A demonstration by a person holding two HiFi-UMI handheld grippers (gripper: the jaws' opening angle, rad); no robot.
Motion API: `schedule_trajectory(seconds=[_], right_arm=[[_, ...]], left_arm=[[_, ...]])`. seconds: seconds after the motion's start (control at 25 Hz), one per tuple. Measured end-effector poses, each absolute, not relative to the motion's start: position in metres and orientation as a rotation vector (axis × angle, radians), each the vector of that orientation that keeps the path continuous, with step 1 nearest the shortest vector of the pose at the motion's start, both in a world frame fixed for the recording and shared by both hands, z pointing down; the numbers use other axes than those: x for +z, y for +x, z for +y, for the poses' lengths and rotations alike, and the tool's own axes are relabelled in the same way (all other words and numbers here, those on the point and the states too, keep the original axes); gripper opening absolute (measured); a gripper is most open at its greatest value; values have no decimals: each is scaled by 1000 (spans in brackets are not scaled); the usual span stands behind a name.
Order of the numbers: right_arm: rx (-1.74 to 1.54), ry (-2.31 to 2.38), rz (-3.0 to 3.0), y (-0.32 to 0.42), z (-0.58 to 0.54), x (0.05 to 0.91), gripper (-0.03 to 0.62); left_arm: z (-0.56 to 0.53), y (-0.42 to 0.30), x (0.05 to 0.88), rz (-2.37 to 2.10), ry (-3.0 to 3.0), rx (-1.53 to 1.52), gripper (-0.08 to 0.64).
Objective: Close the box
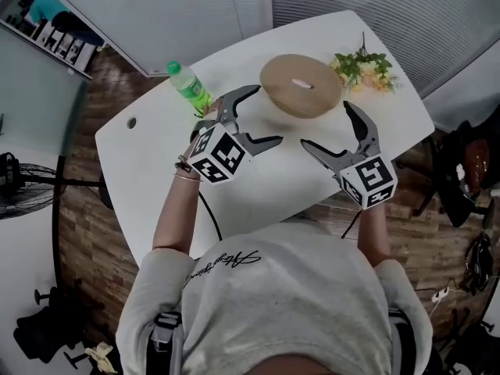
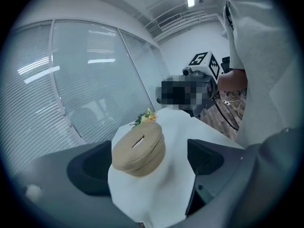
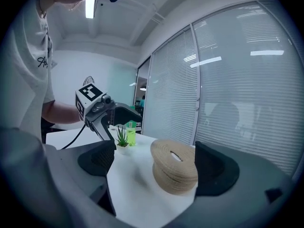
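Observation:
A round woven straw box (image 1: 301,84) stands on the white table (image 1: 156,162), its slotted lid lying on top. My left gripper (image 1: 264,116) hovers open just left of the box and touches nothing. My right gripper (image 1: 326,125) is open too, in front of the box and to its right. In the left gripper view the box (image 2: 138,148) shows between the wide-apart pads (image 2: 90,167), some way ahead. In the right gripper view the box (image 3: 175,166) sits near the right pad (image 3: 216,167), with the lid overhanging the body.
A green bottle (image 1: 187,84) and a small potted plant (image 3: 122,141) stand left of the box. A bunch of yellow flowers (image 1: 363,67) lies at the far right corner. Window blinds run behind the table. A cable trails from the left gripper over the near edge.

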State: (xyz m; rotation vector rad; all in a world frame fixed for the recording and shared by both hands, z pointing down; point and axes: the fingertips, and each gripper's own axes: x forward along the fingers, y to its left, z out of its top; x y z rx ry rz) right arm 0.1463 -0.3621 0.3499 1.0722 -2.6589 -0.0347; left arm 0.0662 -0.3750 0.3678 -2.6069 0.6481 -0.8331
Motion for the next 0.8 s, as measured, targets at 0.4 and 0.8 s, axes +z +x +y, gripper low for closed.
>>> schedule_trajectory(seconds=[0.4, 0.8], right_arm=[[-48, 1101, -2717, 120, -298, 333, 509], [-34, 1097, -2723, 99, -241, 340, 491]], left_arm=[[-310, 46, 356, 748, -2695, -649, 488], [-252, 26, 363, 804, -2770, -584, 488]])
